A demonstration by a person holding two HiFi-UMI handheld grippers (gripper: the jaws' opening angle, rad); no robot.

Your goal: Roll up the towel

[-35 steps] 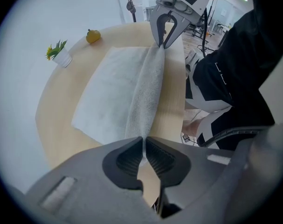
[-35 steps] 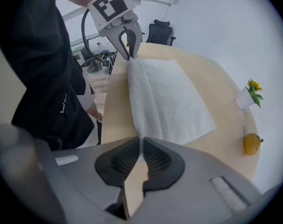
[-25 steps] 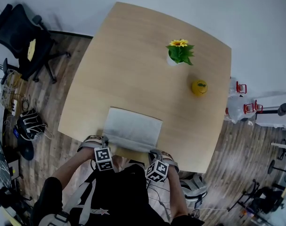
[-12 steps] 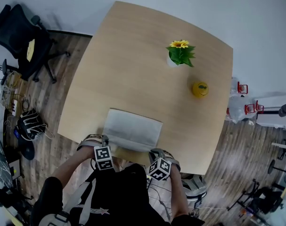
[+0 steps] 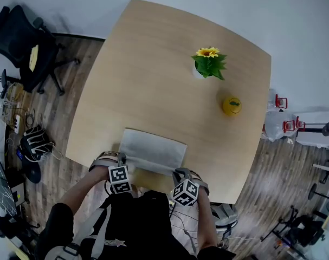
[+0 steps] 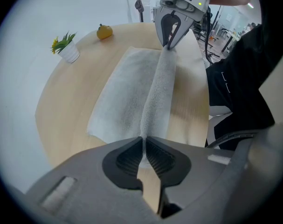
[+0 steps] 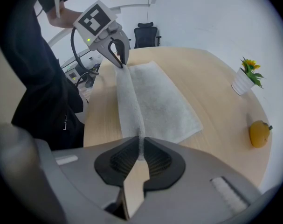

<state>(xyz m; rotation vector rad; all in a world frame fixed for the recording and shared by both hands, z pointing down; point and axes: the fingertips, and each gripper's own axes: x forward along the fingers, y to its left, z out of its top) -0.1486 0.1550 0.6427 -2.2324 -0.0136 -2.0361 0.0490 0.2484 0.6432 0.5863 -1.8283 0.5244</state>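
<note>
A white towel point(image 5: 153, 148) lies flat near the front edge of the wooden table point(image 5: 148, 75). Its near edge is lifted into a raised ridge running between the two grippers. My left gripper point(image 5: 122, 160) is shut on the ridge's left end, which shows pinched between its pads in the left gripper view point(image 6: 143, 138). My right gripper point(image 5: 178, 172) is shut on the right end, thin cloth squeezed between its pads point(image 7: 140, 138). Each gripper view shows the other gripper at the far end of the ridge: the right gripper point(image 6: 168, 41), the left gripper point(image 7: 119, 59). The towel point(image 6: 127, 92) point(image 7: 160, 99) spreads flat beyond the ridge.
A potted sunflower point(image 5: 207, 63) and a yellow fruit point(image 5: 231, 105) stand on the table's far right part. A black office chair point(image 5: 23, 39) and cables lie on the floor to the left. The person's body is close against the table's front edge.
Both grippers have carried the towel's pinched near edge a short way toward the far side of the table. The flat part of the towel looks a little shorter.
</note>
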